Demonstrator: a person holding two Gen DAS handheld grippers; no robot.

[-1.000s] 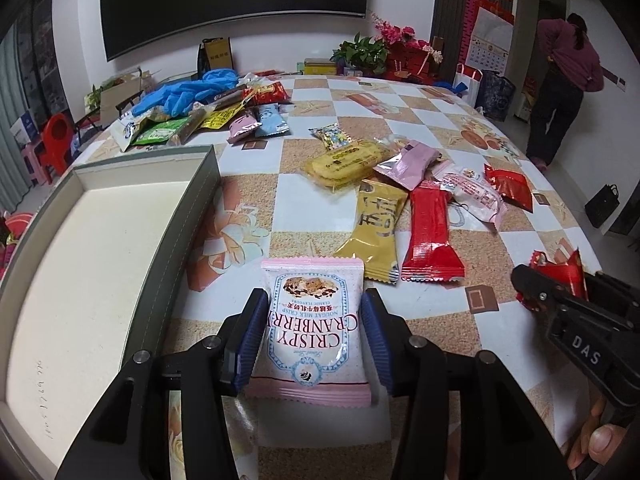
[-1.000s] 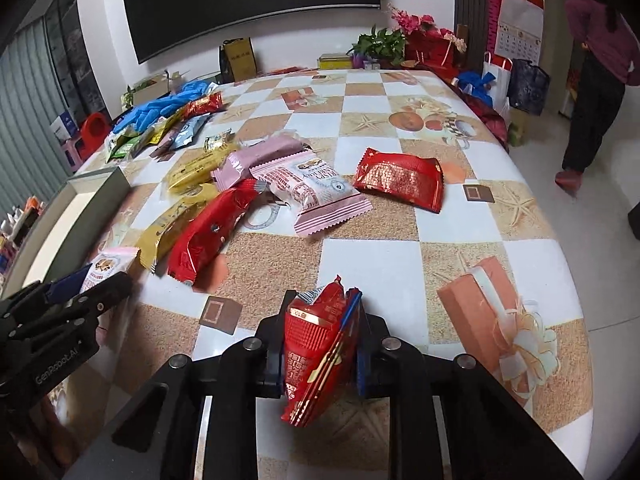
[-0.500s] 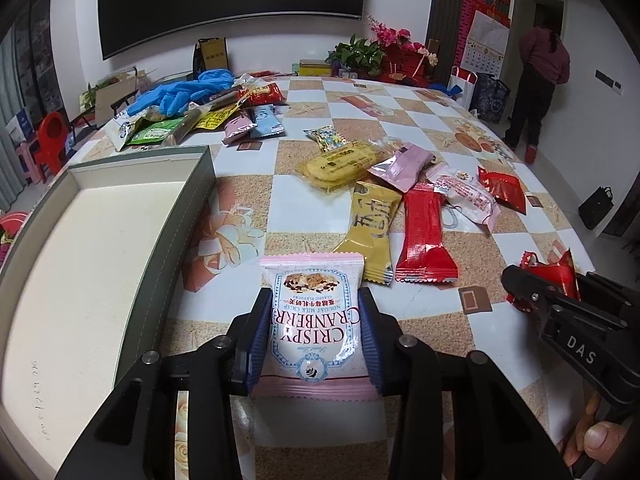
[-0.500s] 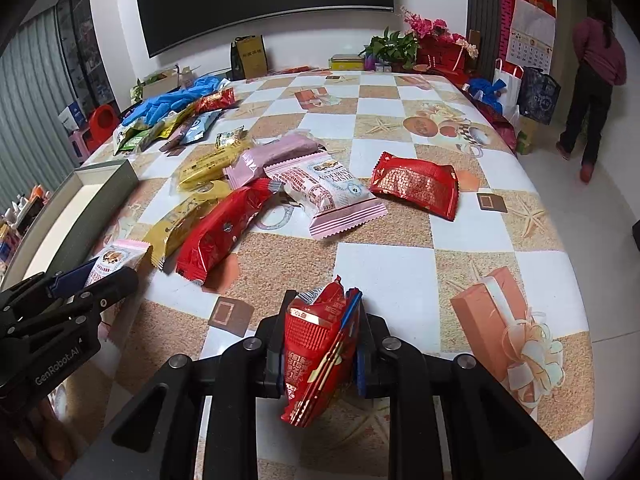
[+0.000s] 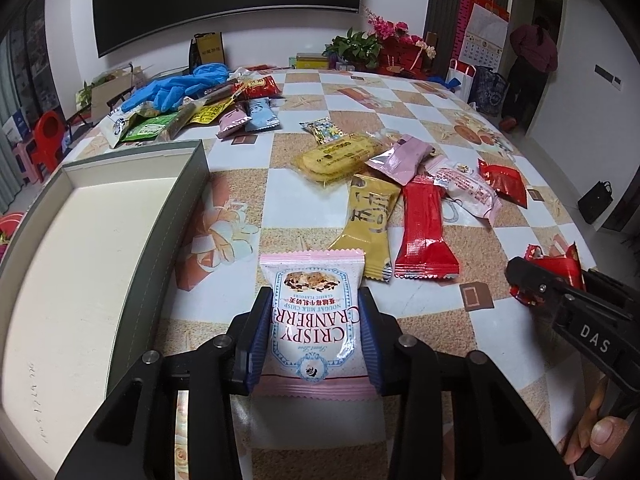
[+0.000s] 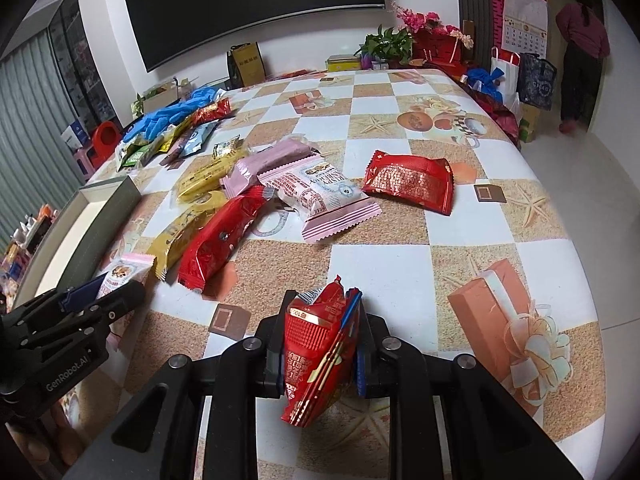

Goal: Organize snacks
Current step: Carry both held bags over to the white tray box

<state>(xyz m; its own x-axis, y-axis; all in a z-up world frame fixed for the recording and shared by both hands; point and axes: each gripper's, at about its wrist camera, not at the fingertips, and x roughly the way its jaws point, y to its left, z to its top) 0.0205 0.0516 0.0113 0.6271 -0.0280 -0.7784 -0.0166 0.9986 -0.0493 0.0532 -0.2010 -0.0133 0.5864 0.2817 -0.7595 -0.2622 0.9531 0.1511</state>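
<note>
The open box (image 5: 120, 216) lies just left of the left gripper (image 5: 316, 332), whose jaws pinch the sides of a pink cranberry crisp packet (image 5: 314, 312), long axis pointing away, over the table (image 5: 304, 216). Both hands tilt steeply downward. Farther right, the right gripper (image 6: 320, 344) clenches a crumpled red snack packet (image 6: 320, 352), farther from the box.

The cranberry packet's (image 5: 316, 320) side edges hide behind the left tongs' (image 5: 316, 334) blue pads. The grey box (image 5: 188, 208) runs off the left edge. The calendar's (image 5: 482, 50) numerals are too small to read.
</note>
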